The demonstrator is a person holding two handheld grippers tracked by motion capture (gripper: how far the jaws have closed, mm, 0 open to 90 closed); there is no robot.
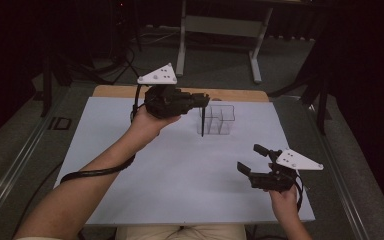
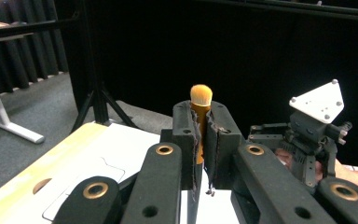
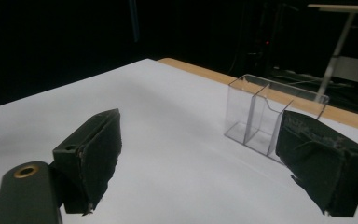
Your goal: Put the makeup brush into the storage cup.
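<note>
Currently makeup brush [image 2: 200, 105] pinched upright in left claw [image 2: 202, 140], held above clear organizer [image 1: 217, 119] on desk [image 1: 130, 165]; right claw [image 3: 205, 163] spread, nothing held.

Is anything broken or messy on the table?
Nothing spilled or knocked over. The clear organizer stands upright. Only the left gripper pads look frayed at their edges, clamped on a brush.

Clear glossy plastic organizer [image 3: 261, 116] on a matt white table [image 3: 168, 140] with wooden edge
</note>
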